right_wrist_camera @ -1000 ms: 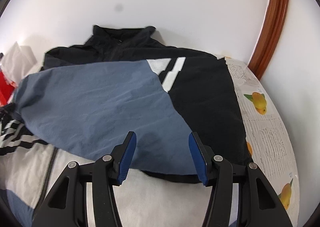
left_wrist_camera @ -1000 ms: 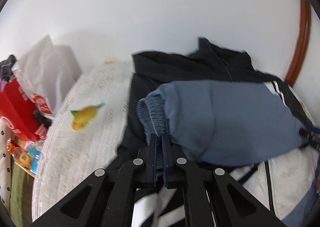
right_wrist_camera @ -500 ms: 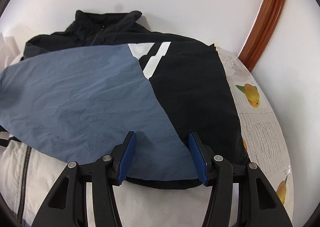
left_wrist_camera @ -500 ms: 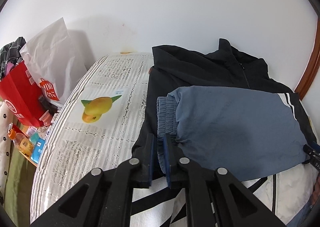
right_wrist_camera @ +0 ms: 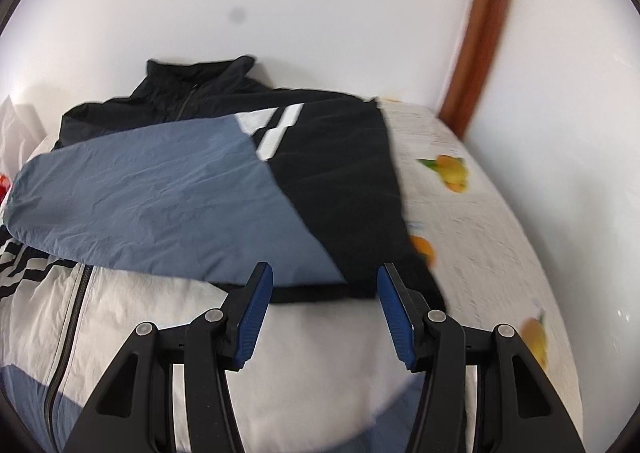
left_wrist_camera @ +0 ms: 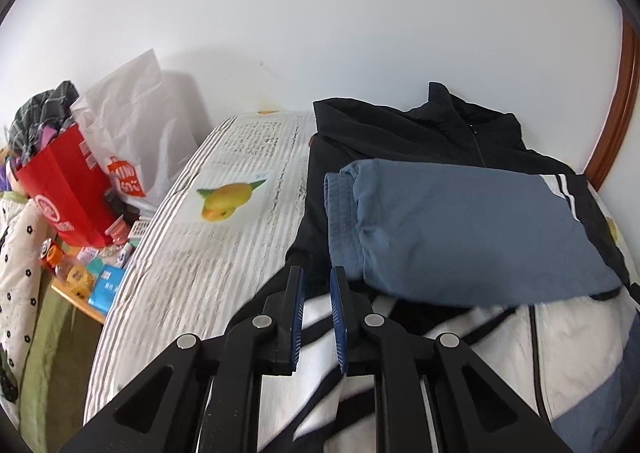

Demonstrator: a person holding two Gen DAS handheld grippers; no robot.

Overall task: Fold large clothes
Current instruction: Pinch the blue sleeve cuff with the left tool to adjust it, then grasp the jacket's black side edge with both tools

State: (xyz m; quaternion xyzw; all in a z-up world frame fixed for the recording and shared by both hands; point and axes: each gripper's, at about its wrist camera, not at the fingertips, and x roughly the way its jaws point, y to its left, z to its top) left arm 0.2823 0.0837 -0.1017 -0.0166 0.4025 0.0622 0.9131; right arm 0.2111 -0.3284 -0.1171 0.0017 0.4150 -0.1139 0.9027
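Note:
A black, blue and white zip jacket (left_wrist_camera: pixel 448 133) lies flat on the table, collar toward the wall. Its blue sleeve (left_wrist_camera: pixel 460 225) is folded across the chest, cuff at the left. My left gripper (left_wrist_camera: pixel 316 285) sits just in front of the cuff, jaws a little apart and empty. In the right wrist view the same jacket (right_wrist_camera: pixel 340 181) fills the middle, with the blue sleeve (right_wrist_camera: pixel 160 205) lying over it. My right gripper (right_wrist_camera: pixel 324 285) is wide open and empty above the white lower front, near the sleeve's edge.
The table wears a striped cloth with fruit prints (left_wrist_camera: pixel 224 197). A red bag (left_wrist_camera: pixel 64 189), a white plastic bag (left_wrist_camera: pixel 132 133) and small packets (left_wrist_camera: pixel 100 277) crowd the left side. A white wall stands behind, with a brown wooden frame (right_wrist_camera: pixel 480 33) at the right.
My left gripper let go of the blue cuff, opened slightly and drew back; the sleeve now rests on the jacket. My right gripper stayed open and shifted back a little.

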